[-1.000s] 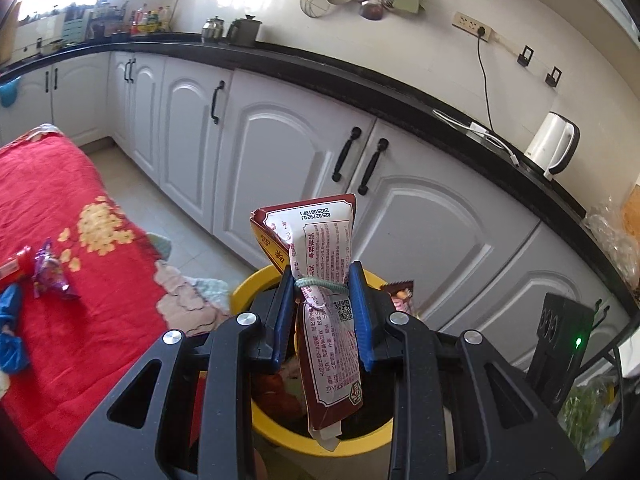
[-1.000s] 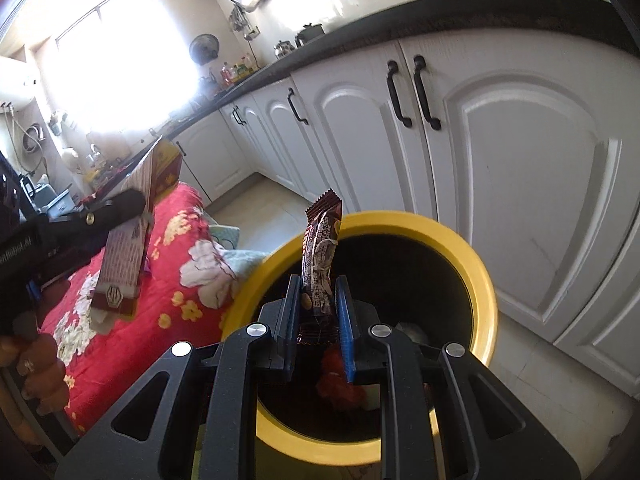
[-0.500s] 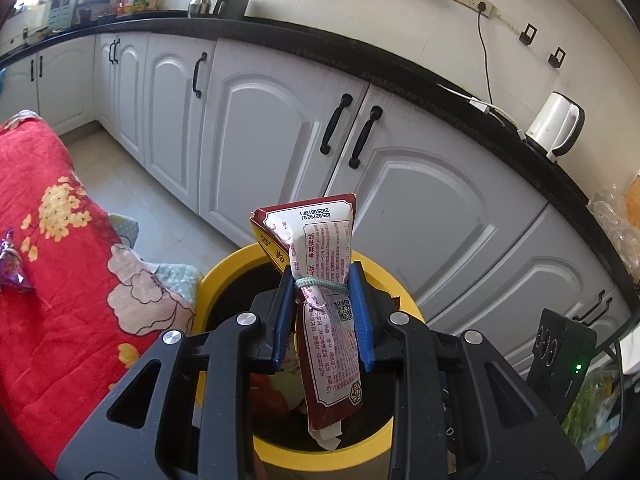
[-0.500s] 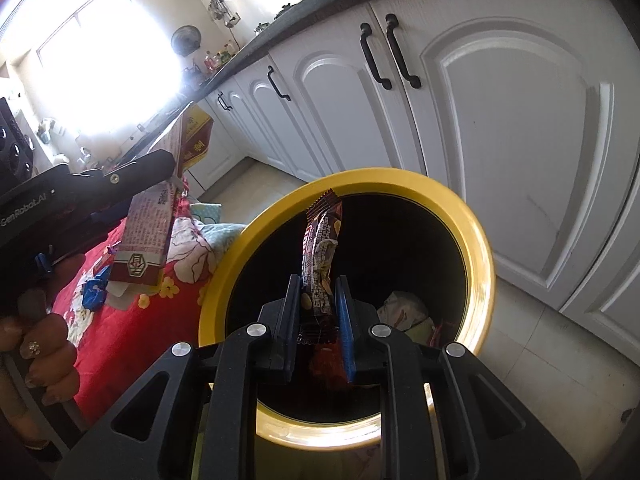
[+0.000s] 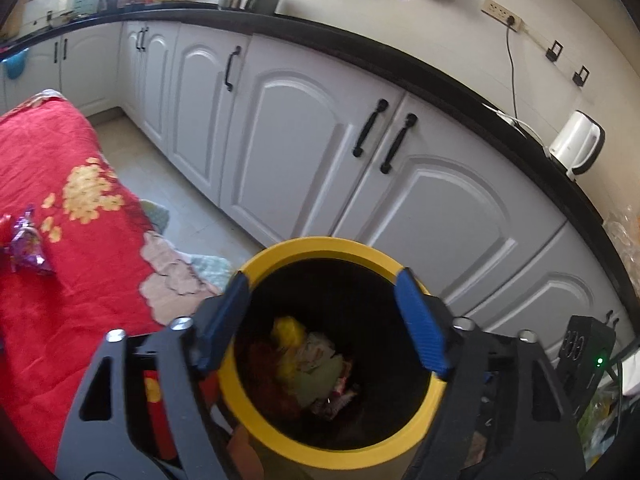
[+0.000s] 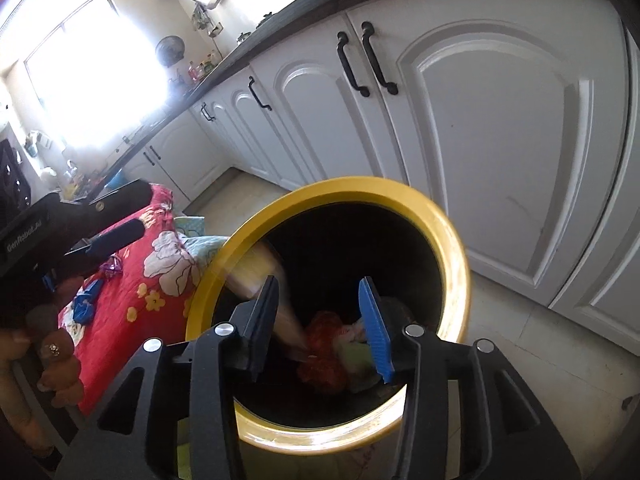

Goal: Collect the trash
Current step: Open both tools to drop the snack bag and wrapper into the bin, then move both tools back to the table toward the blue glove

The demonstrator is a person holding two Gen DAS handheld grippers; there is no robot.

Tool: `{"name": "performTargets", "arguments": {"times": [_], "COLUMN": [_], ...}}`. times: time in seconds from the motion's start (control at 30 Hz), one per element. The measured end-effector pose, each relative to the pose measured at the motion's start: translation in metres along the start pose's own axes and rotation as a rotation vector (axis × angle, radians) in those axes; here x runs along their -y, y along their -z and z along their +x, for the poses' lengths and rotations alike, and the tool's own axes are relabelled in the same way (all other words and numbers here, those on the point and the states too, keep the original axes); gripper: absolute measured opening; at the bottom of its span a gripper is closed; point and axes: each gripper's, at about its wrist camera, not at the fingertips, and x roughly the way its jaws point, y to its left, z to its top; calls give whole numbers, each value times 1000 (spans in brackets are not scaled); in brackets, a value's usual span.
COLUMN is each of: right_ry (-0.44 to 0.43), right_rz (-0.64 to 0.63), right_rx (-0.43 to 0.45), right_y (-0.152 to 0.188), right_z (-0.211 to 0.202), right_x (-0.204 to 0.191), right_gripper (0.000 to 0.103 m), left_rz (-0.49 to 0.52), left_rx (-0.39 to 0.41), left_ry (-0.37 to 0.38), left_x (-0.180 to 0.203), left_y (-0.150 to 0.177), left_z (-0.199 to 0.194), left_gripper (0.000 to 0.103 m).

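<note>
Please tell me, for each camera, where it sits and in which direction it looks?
Left wrist: on the left gripper, looking down into the bin before white cabinets; only its open fingers show.
Right wrist: on the right gripper, looking down into the bin; its open fingers, the left gripper and a hand show.
Shared: bin, cabinets, red cloth.

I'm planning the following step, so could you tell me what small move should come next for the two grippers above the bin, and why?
Probably lift the left gripper away from the bin and swing it toward the red cloth. Both grippers' jaws have just been opening and nothing is between them; the right gripper also hangs over the bin. A purple wrapper still lies on the cloth.
</note>
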Motion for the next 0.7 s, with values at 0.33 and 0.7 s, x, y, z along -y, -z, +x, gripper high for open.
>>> {"name": "performTargets", "arguments": {"times": [0.33,0.7], "right_ry": [1,-60], "right_rz": [-52,-145], "right_rx": [54,92], "right_y": [-8,-15], "right_z": [-12,-27], "right_x": [-22,-71], "right_gripper": [58,64], "left_rz": [-4,-19], "left_rx": [73,156], "left_ry": [-98,-168], "left_x": [-27,-57], "left_y": [-1,1], "left_z": [-44,-94], "left_gripper": [92,92]}}
